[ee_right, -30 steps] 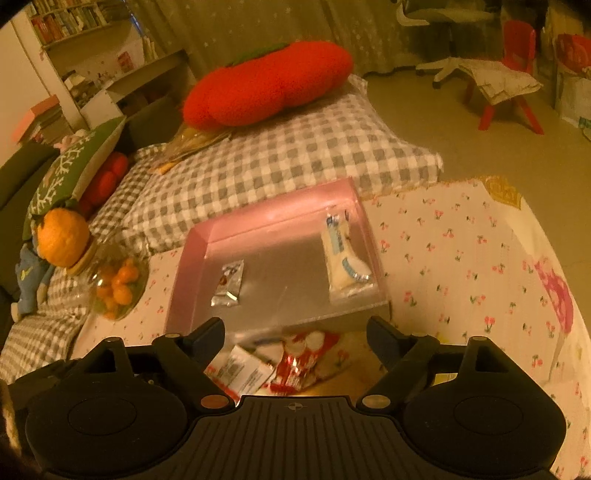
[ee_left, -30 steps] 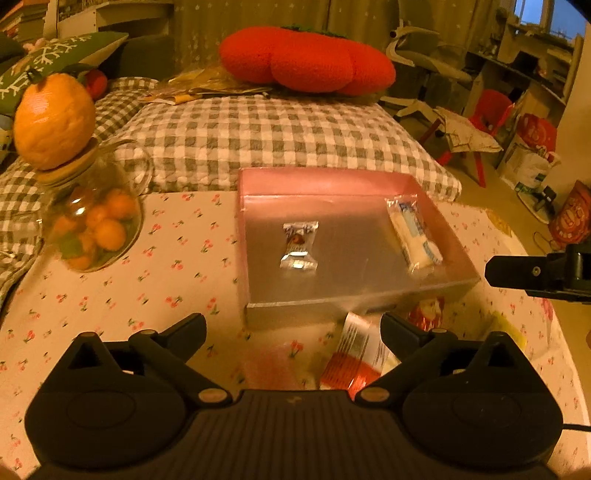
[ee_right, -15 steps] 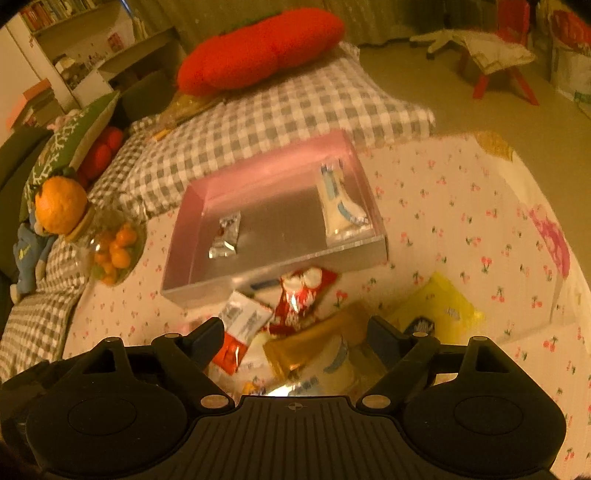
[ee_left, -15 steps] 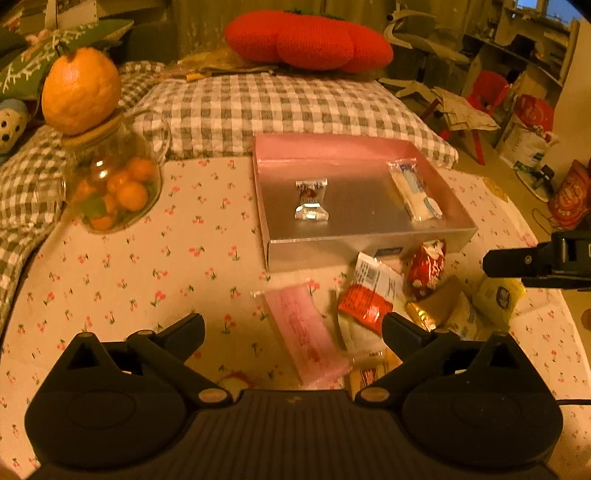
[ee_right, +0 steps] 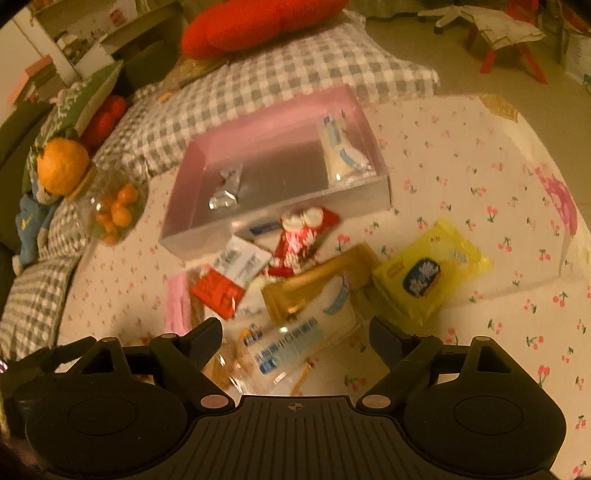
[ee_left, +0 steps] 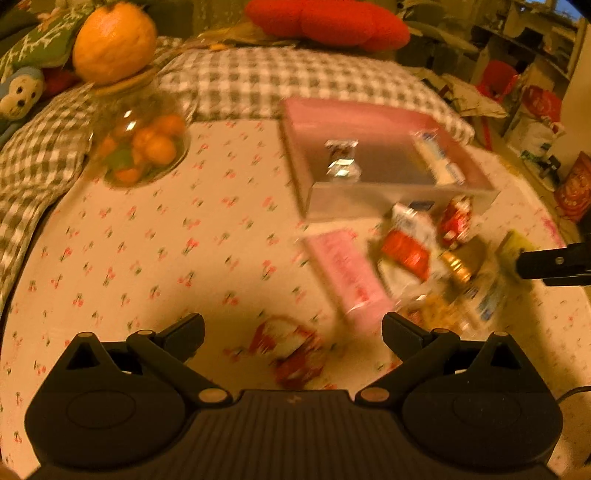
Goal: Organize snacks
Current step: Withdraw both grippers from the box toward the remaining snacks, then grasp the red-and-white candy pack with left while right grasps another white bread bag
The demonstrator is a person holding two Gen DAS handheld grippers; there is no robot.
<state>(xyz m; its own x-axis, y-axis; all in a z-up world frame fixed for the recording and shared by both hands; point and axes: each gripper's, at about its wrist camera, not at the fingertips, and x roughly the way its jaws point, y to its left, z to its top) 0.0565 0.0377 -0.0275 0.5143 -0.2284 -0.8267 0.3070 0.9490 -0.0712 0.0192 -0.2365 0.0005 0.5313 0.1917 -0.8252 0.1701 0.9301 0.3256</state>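
A pink-walled box [ee_left: 306, 177] [ee_right: 207, 155] on the cherry-print table holds a small silver candy [ee_left: 341, 162] [ee_right: 226, 188] and a long white packet [ee_left: 439, 162] [ee_right: 343, 155]. In front of it lies a pile of snacks: a pink packet [ee_left: 347, 277], a red-and-white packet [ee_left: 406, 243] [ee_right: 229, 277], a red wrapper [ee_right: 299, 236], a gold packet [ee_right: 314, 284], a yellow bag [ee_right: 432, 273] and a clear blue-labelled packet [ee_right: 295, 343]. A small red snack [ee_left: 291, 350] lies between my left gripper's [ee_left: 291, 332] open fingers. My right gripper [ee_right: 295, 336] is open above the clear packet.
A glass jar of small oranges [ee_left: 140, 147] [ee_right: 114, 206] topped by a big orange [ee_left: 114, 40] stands at the table's left. A checked cushion [ee_left: 280, 81] and a red pillow [ee_left: 325, 22] lie behind the box. The right gripper's finger [ee_left: 554, 262] shows at the right edge.
Both grippers have pulled back and up from the box, bringing the snack pile in front of it into view. Both stay open and empty.
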